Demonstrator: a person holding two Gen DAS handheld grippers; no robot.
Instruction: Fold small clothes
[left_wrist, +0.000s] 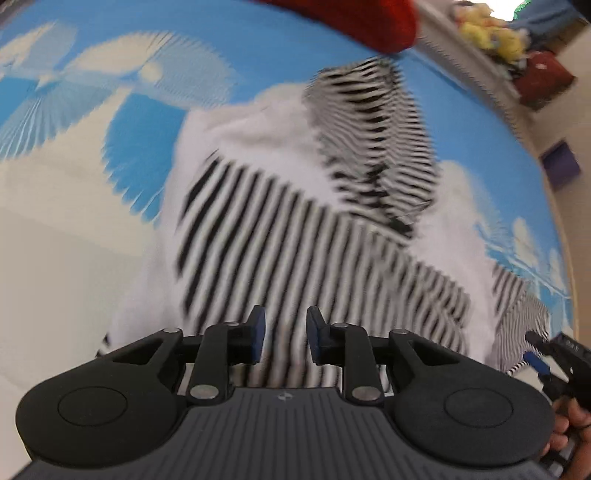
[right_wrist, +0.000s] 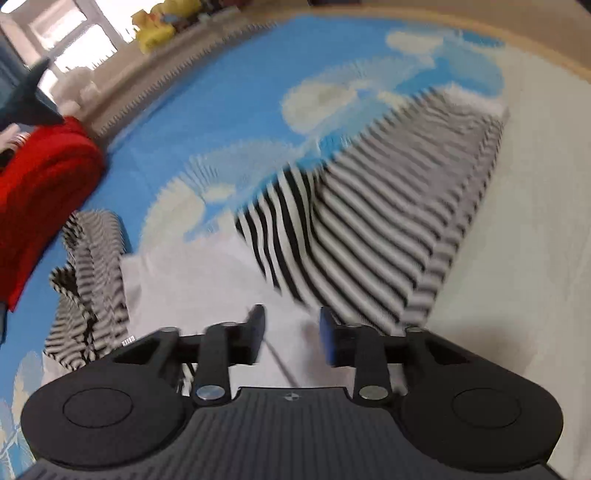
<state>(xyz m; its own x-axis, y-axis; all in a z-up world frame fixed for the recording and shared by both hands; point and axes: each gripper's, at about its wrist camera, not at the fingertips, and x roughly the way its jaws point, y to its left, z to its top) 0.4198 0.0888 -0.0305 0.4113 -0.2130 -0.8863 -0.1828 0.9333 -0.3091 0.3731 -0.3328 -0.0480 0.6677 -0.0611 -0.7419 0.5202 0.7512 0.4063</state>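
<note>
A small black-and-white striped garment (left_wrist: 295, 236) with white panels lies spread on a blue sheet with white clouds (left_wrist: 258, 48). One striped sleeve (left_wrist: 373, 140) is folded over it. My left gripper (left_wrist: 286, 334) hovers over the garment's near striped part, jaws apart, nothing pinched. In the right wrist view the same garment (right_wrist: 369, 229) shows a folded striped flap, a white panel (right_wrist: 207, 273) and a crumpled sleeve (right_wrist: 88, 280) at the left. My right gripper (right_wrist: 291, 332) stands open above the white panel. Both views are blurred.
A red cloth (right_wrist: 40, 206) lies on the sheet at the left, also the red cloth (left_wrist: 362, 18) at the top. Yellow plush toys (right_wrist: 159, 26) sit beyond the bed's beige edge (left_wrist: 517, 110). A hand (left_wrist: 569, 424) shows at the lower right.
</note>
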